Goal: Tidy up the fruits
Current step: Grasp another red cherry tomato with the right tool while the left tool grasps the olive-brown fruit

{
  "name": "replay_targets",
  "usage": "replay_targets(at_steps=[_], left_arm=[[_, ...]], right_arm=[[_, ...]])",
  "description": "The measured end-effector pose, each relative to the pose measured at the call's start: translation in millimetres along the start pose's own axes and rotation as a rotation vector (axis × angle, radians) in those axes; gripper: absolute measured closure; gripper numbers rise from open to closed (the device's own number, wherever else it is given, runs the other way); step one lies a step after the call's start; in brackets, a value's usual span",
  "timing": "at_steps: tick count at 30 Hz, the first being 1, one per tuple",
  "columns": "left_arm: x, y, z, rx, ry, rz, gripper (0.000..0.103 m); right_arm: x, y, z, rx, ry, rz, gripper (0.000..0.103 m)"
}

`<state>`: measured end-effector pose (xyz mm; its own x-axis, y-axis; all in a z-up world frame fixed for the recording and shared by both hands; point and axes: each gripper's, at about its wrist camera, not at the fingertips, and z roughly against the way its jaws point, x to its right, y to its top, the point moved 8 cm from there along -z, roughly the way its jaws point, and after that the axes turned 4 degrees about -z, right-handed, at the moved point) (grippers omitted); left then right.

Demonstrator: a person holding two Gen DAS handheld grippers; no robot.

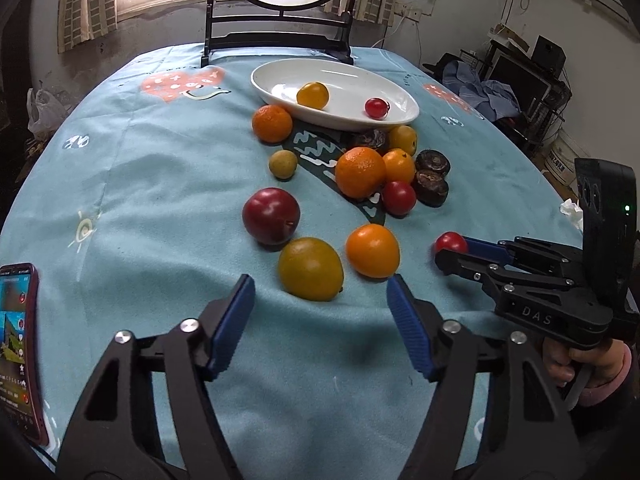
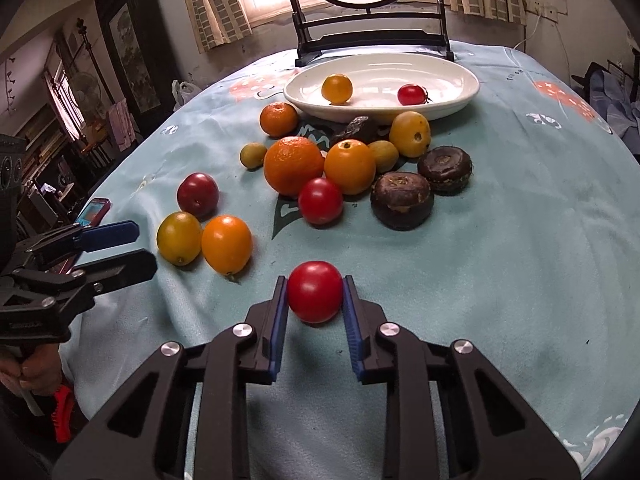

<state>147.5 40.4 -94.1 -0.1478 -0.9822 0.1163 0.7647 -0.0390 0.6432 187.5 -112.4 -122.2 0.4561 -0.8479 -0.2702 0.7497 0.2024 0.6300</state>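
Loose fruits lie on a light-blue tablecloth. In the right wrist view my right gripper is shut on a small red tomato that sits low over the cloth. The left wrist view shows that tomato at the right gripper's tips. My left gripper is open, and a yellow-green fruit lies just beyond its blue pads, untouched. An orange fruit sits beside it. A white oval dish at the back holds a yellow fruit and a red tomato.
A dark red plum, oranges, a red tomato and two dark brown water chestnuts cluster mid-table. A phone lies at the left edge. A black stand with a round painted panel rises behind the dish.
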Motion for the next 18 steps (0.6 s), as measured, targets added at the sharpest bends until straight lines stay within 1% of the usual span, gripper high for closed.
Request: replay_targets(at_steps=[1,2,7,9,11,15,17,18], left_arm=[[0.1,0.4,-3.9,-0.008,0.0,-0.001,0.043],[-0.1,0.7,-7.7,-0.017,0.001,-0.001,0.044],[-2.9,3.7,-19.9,-0.038,0.028,-0.004,0.044],[-3.8,4.8,-23.4,-0.044,0.034,-0.005,0.047],[-6.0,4.6,-27.4,-0.055,0.037,-0.005,0.055],[-4.1,4.0,-33.3,-0.073,0.029,-0.013,0.057],[-0.5,3.3,-34.7,-0.076,0.023,-0.025,0.063],[0.8,2.9,-34.9,-0.076,0.022,-0.027,0.063]], right_arm=[[-0.4,0.4,0.5,0.002,0.0,0.0,0.076],[-0.8,0.3,1.0,0.004,0.002,0.0,0.076],[-1.6,0.1,2.0,0.009,0.011,-0.001,0.076],[-0.9,0.2,2.9,0.012,0.016,-0.004,0.076],[-0.9,0.2,3.5,0.013,0.019,-0.006,0.076],[-0.4,-0.1,4.0,0.013,0.024,-0.01,0.076],[0.1,0.1,4.4,0.014,0.025,-0.013,0.076],[0.1,0.3,4.5,0.015,0.025,-0.014,0.076]])
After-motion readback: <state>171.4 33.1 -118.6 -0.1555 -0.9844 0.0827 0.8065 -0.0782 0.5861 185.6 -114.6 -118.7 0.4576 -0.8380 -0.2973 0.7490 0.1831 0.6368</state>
